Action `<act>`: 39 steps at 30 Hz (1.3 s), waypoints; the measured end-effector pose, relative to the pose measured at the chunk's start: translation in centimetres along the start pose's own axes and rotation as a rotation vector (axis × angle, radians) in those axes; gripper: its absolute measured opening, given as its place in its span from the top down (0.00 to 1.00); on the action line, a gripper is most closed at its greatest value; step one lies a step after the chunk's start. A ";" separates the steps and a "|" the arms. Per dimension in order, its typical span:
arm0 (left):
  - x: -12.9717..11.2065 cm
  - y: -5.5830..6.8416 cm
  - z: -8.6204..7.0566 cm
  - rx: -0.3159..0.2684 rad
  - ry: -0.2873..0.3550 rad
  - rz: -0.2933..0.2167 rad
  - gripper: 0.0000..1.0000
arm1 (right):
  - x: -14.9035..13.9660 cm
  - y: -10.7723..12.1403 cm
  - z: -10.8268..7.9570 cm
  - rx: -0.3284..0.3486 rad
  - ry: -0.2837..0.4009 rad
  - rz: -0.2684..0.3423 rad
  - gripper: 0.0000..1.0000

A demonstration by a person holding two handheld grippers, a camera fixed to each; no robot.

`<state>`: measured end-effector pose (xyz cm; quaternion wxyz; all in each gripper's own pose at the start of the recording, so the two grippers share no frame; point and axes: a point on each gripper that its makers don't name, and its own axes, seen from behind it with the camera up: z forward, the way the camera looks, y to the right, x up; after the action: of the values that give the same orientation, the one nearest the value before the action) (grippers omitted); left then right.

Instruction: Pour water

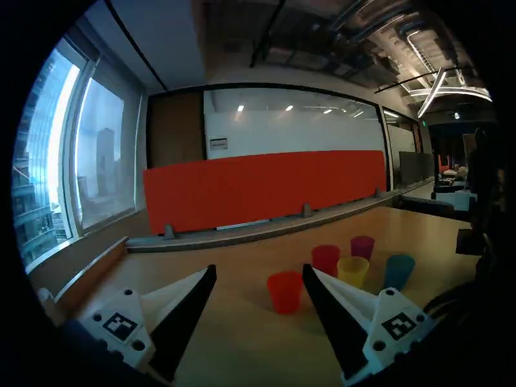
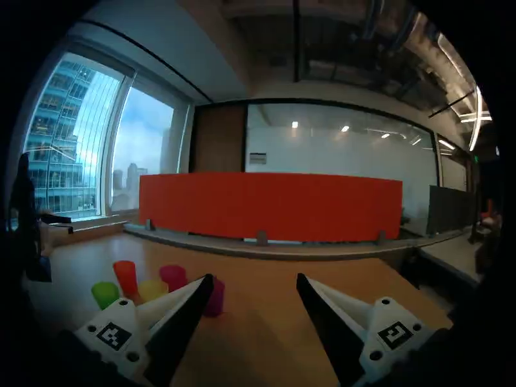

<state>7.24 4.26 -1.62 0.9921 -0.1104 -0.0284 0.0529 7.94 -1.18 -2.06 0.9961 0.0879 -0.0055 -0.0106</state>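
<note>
In the left gripper view, a tall window point(image 1: 77, 161) fills the left side, and an orange divider point(image 1: 264, 187) runs along the far edge of the wooden tabletop point(image 1: 238, 255). The left gripper point(image 1: 258, 284) hangs over the near part of the tabletop with its fingers point(image 1: 184, 303) spread wide and nothing between them. Past the fingertips an orange cup point(image 1: 284, 291) stands upright in the gap, nearer the right-hand finger, and neither finger touches it. Farther right and back, four more upright cups cluster toward the middle of the tabletop: a red cup point(image 1: 326, 259), a yellow cup point(image 1: 353, 271) just beside it, a magenta cup point(image 1: 362, 247) behind those, and a blue cup point(image 1: 398, 271) at the right end. I cannot tell what any cup holds.

In the right gripper view, the cups stand near the tabletop's left edge: a green cup point(image 2: 104, 293), the orange cup point(image 2: 125, 276), the yellow cup point(image 2: 151, 290), a pink cup point(image 2: 172, 276) and a purple cup point(image 2: 216, 298) partly hidden by a finger. The right gripper point(image 2: 253, 290) has its fingers wide apart and empty over bare wood.
</note>
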 end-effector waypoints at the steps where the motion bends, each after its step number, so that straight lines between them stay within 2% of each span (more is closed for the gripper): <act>1: 0.2 -0.2 0.0 0.011 0.007 0.000 0.01 | 0.4 0.2 0.0 -0.010 0.012 0.008 0.00; 8: 1.3 -0.5 0.3 0.056 0.059 -0.026 0.01 | 2.3 1.1 -0.4 -0.072 0.091 0.060 0.00; 17: 2.9 -1.2 0.1 0.104 0.115 -0.021 0.01 | 2.7 1.9 -0.7 -0.142 0.118 0.036 0.00; 21: 2.9 -1.6 0.2 0.117 0.113 -0.012 0.01 | 2.7 2.3 -0.9 -0.170 0.122 0.033 0.00; 32: 2.8 -2.3 -0.1 0.161 0.132 0.004 0.01 | 3.0 2.8 -0.7 -0.195 0.115 0.011 0.00; 39: 1.6 -2.6 -0.2 0.195 0.128 -0.009 0.01 | 2.6 2.6 -0.5 -0.200 0.100 0.004 0.00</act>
<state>9.14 1.85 -1.20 0.9981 -0.0164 0.0396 0.0437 10.64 1.44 -2.02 0.9989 -0.0117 0.0449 -0.0049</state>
